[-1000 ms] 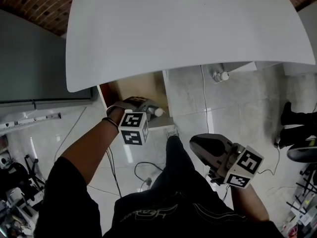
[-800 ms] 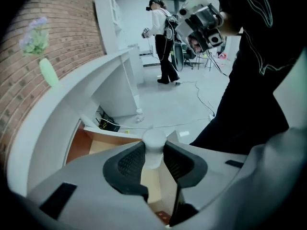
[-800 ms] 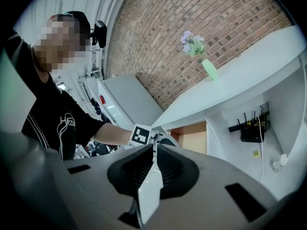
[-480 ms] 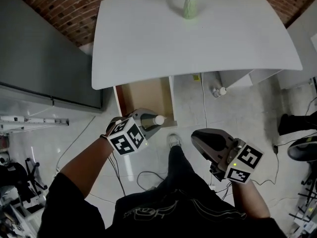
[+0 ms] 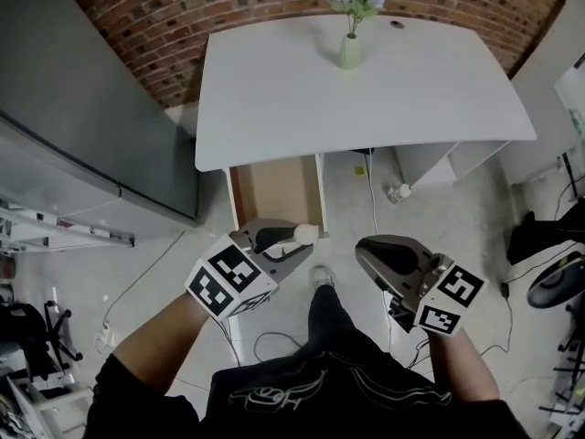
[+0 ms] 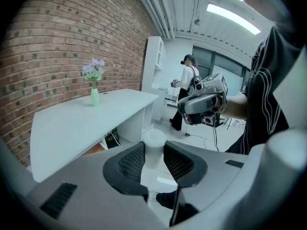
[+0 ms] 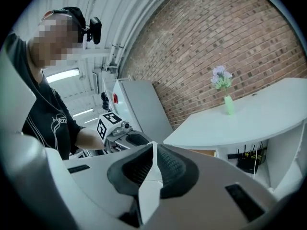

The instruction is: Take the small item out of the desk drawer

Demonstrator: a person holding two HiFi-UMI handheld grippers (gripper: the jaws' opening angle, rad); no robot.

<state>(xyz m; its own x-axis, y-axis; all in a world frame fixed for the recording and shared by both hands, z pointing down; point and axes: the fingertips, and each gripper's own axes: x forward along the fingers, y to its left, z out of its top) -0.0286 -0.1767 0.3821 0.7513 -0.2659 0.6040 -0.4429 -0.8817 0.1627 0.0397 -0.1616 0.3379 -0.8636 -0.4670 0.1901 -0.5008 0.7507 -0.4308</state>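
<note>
A small white cylindrical item (image 5: 304, 233) (image 6: 154, 146) sits upright between the pads of my left gripper (image 5: 291, 238) (image 6: 153, 159), which is shut on it. The gripper holds it in the air in front of the open wooden drawer (image 5: 274, 190) under the white desk (image 5: 366, 90). My right gripper (image 5: 366, 248) (image 7: 152, 169) hovers to the right at about the same height, its jaws shut with nothing between them. Each gripper shows in the other's view: the right gripper (image 6: 201, 102) and the left gripper (image 7: 125, 138).
A green vase with flowers (image 5: 350, 48) stands at the desk's far edge by the brick wall. A grey cabinet (image 5: 82, 135) is to the left. A small bottle (image 5: 402, 191) and cables lie on the floor. A person (image 6: 188, 90) stands far off.
My left gripper has risen out of the drawer with the white item and rolled. The right gripper has risen a little. The head view now takes in the whole desk.
</note>
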